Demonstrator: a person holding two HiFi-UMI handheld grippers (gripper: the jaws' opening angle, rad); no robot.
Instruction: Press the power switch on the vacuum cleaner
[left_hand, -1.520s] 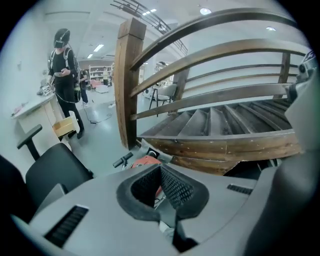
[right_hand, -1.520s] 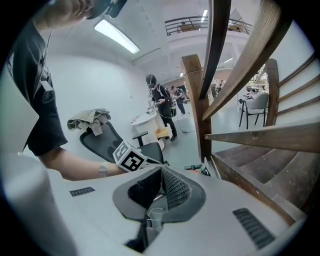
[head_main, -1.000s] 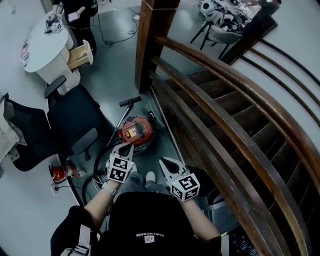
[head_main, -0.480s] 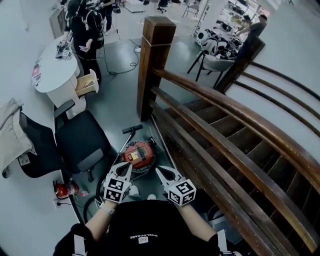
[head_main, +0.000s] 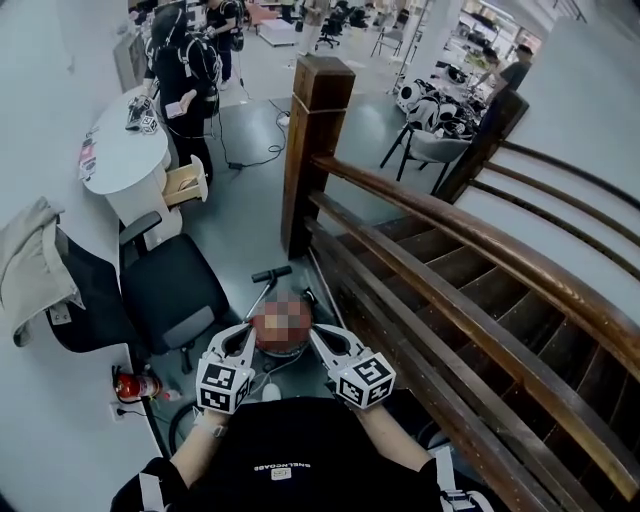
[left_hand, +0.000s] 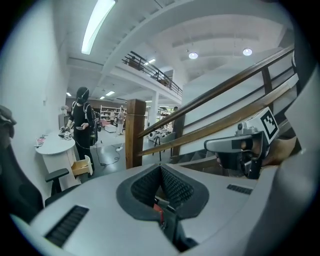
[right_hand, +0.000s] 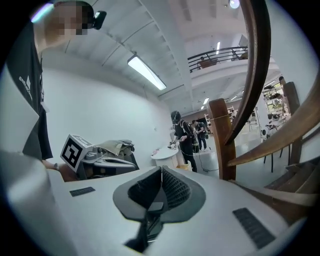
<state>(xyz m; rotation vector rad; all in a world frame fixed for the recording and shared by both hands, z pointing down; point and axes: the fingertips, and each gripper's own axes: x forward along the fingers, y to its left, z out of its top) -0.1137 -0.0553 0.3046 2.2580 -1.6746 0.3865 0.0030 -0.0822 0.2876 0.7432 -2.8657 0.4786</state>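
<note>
Grey jaws of the left gripper (head_main: 244, 330) and right gripper (head_main: 319, 333) are shut tip to tip, holding nothing. Both are raised, clear of the vacuum cleaner (head_main: 284, 349) on the floor near the wooden stair post (head_main: 312, 150). Judged status: switch untouched; reach and press remain.

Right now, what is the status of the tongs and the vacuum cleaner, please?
Left tongs shut, empty; right tongs shut, empty. Round red vacuum cleaner on floor just ahead, untouched; switch blurred. Nothing seen between.
</note>
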